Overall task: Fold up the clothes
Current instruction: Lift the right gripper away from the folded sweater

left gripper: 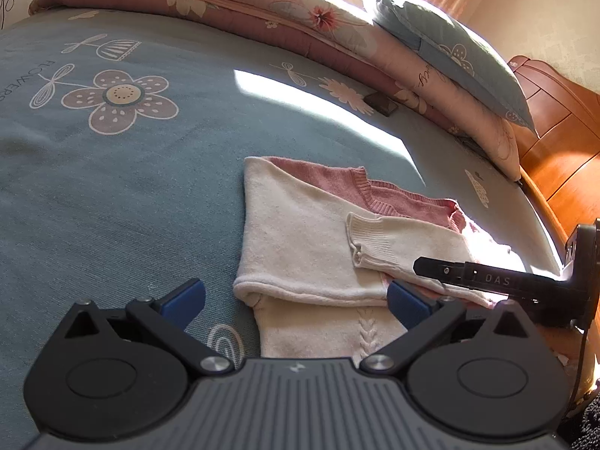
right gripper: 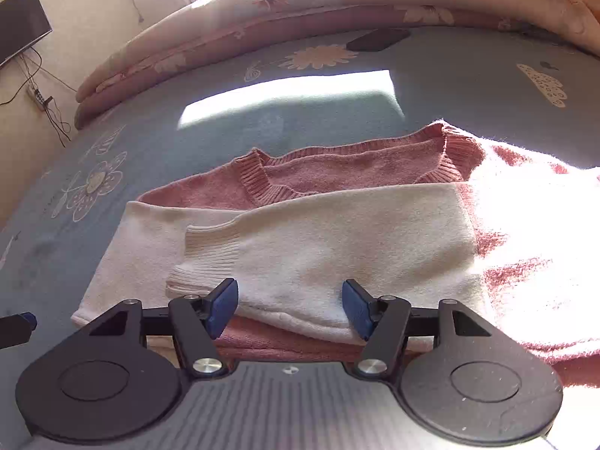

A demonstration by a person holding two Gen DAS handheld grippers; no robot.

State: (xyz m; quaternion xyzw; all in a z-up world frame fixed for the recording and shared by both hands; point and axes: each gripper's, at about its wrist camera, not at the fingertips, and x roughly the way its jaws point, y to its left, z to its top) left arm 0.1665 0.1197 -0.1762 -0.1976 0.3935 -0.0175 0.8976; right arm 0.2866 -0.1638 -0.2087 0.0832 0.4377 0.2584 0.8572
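Blue bed [left gripper: 112,187] | sweater [left gripper: 300,232] lies crosswise ahead of me | left tool [left gripper: 296,302] wide open, empty | right tool [right gripper: 290,309] open astride sleeve [right gripper: 300,262], nearer.

Free room: blue bedsheet [left gripper: 112,195] left of the sweater [left gripper: 300,232] lies bare.
Obstacles: folded quilt [left gripper: 232,11], pillow [left gripper: 450,48], small dark object [left gripper: 380,104] along far edge.

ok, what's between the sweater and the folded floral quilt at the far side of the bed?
Mostly bare blue bedsheet with a sunlit patch; one small dark object lies near the quilt. The right wrist view shows it past the sweater.
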